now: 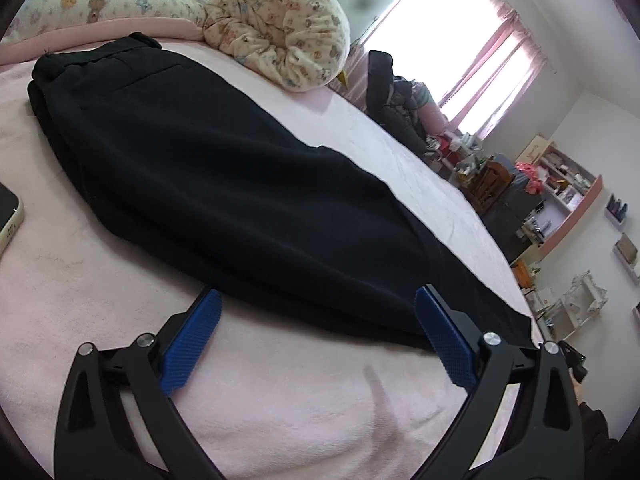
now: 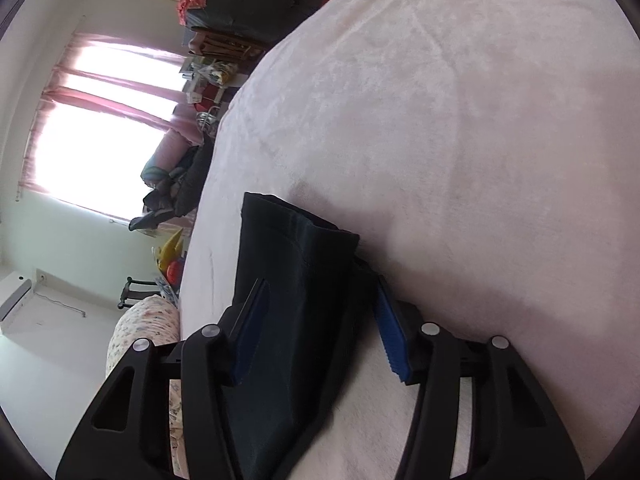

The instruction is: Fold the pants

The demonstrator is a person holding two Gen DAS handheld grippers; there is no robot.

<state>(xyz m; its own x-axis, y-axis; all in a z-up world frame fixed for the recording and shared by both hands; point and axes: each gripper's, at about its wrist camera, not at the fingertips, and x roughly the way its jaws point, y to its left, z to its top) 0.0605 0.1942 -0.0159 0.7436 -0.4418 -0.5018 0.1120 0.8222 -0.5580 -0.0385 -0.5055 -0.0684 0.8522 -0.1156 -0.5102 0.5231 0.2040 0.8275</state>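
Left wrist view: black pants [image 1: 224,168] lie folded lengthwise on the bed [image 1: 320,412], left gripper [image 1: 316,336] jaws wide, empty. Lower centre of the right view, right gripper [image 2: 316,328] jaws half open straddle the hem, apparently not clamped; cross-folds remain.

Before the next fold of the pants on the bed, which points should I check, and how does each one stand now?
1. Pants lie flat, legs stacked, on the bed: ok.
2. Left gripper open and holding nothing: ok.
3. Pant cuff between the right gripper fingers: ok.
4. Right pads pressing firmly on the cloth: cannot tell.
5. Phone lies apart from the pants: ok.
6. Quilt near the waistband does not touch the pants: ok.
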